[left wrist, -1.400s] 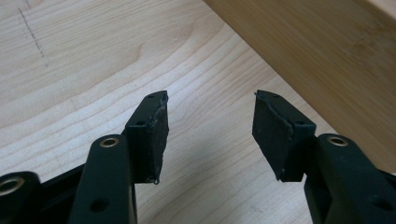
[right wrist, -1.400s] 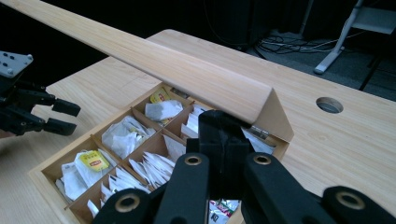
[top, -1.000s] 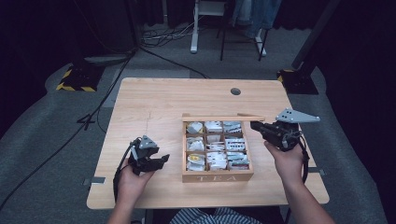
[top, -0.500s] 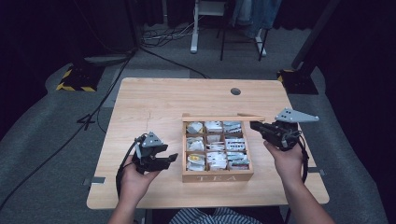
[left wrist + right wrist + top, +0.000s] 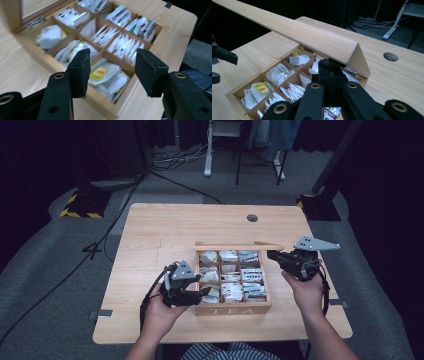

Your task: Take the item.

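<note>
A wooden tea box (image 5: 232, 310) marked TEA stands open on the table, its lid (image 5: 235, 247) upright along the far side. Its compartments hold several paper tea bags. My left gripper (image 5: 204, 292) is open at the box's near left corner. In the left gripper view its jaws (image 5: 111, 65) straddle the compartment holding a yellow-label tea bag (image 5: 100, 73), with nothing between them. My right gripper (image 5: 270, 254) sits at the lid's right end. The right gripper view shows it (image 5: 329, 68) shut just under the lid (image 5: 312, 35), with nothing visible in its jaws.
The light wooden table (image 5: 160, 230) has a round cable hole (image 5: 252, 218) at the back right. Bare tabletop lies left of and behind the box. Grey floor, cables and stand legs (image 5: 215, 165) surround the table.
My left gripper has moved right, from beside the box to over its near left compartment. The right gripper and the lid have stayed put.
</note>
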`<state>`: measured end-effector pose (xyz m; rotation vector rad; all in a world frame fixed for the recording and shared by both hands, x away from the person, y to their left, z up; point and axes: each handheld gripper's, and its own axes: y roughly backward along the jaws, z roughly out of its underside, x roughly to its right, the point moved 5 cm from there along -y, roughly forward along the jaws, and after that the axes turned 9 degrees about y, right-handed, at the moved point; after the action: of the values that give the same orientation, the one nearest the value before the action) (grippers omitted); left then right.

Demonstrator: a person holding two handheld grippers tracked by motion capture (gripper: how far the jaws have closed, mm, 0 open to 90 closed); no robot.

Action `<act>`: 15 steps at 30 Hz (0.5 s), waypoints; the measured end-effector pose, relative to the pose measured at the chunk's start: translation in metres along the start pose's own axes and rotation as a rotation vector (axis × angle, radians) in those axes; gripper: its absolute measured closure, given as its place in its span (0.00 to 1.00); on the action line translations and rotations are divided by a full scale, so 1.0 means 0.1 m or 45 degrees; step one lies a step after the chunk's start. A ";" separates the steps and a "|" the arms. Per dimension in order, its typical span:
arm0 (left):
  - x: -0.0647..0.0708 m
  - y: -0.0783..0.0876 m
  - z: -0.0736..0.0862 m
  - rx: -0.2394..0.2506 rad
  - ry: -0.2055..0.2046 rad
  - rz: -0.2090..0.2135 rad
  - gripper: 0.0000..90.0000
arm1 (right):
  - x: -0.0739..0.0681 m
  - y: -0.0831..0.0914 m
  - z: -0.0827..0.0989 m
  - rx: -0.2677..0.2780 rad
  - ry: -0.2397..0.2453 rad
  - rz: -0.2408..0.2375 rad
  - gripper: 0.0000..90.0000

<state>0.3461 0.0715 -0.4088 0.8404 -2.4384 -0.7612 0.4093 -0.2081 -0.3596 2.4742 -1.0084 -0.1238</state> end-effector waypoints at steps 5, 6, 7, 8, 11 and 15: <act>0.13 -0.13 -0.08 -0.034 -0.030 0.028 0.52 | 0.01 0.00 0.00 0.002 0.002 -0.005 1.00; 0.13 -0.13 -0.08 -0.034 -0.030 0.028 0.52 | 0.01 0.00 0.00 0.002 0.002 -0.005 1.00; 0.15 -0.16 -0.10 -0.047 -0.032 0.048 0.52 | 0.01 0.00 0.00 0.005 0.001 -0.003 1.00; 0.16 -0.21 -0.13 -0.051 -0.028 0.075 0.52 | 0.01 0.00 0.00 0.006 0.001 -0.003 1.00; 0.17 -0.29 -0.15 -0.065 -0.031 0.080 0.53 | 0.01 0.00 0.00 0.006 0.001 -0.003 1.00; 0.22 -0.43 -0.15 -0.095 -0.047 0.114 0.53 | 0.01 0.00 0.00 0.005 0.002 -0.005 1.00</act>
<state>0.3570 0.0233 -0.4194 0.6904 -2.4451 -0.8355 0.4103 -0.2087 -0.3594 2.4796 -1.0040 -0.1208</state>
